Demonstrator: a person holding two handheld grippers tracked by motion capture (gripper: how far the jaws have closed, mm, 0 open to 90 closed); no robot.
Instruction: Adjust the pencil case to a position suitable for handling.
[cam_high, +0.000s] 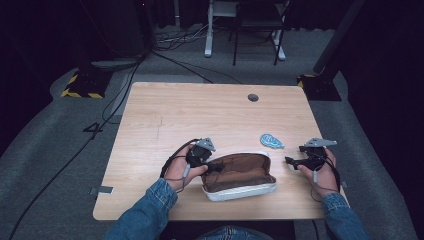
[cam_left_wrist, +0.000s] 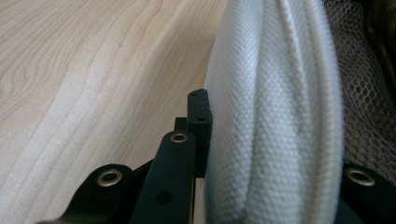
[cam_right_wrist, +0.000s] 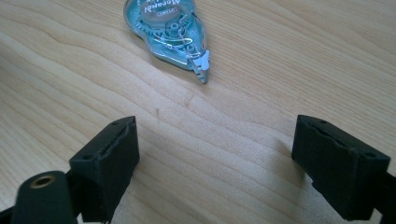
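Observation:
A white pencil pouch (cam_high: 240, 175) with a brown lining lies unzipped near the table's front edge. My left gripper (cam_high: 216, 167) is shut on its left rim. In the left gripper view, the thick white fabric (cam_left_wrist: 271, 116) is pinched between the jaws of the left gripper (cam_left_wrist: 275, 154), with mesh lining at the right. A teal correction tape roller (cam_high: 271, 141) lies just behind the pouch's right end. My right gripper (cam_high: 292, 161) hovers low to the right of the pouch. Its jaws stand open over bare wood (cam_right_wrist: 219, 158), with the tape roller (cam_right_wrist: 168, 32) ahead of them.
The wooden table (cam_high: 165, 115) has a round cable hole (cam_high: 253, 97) near its far edge. Cables run over the grey floor at the left, and a chair and a desk leg stand behind the table.

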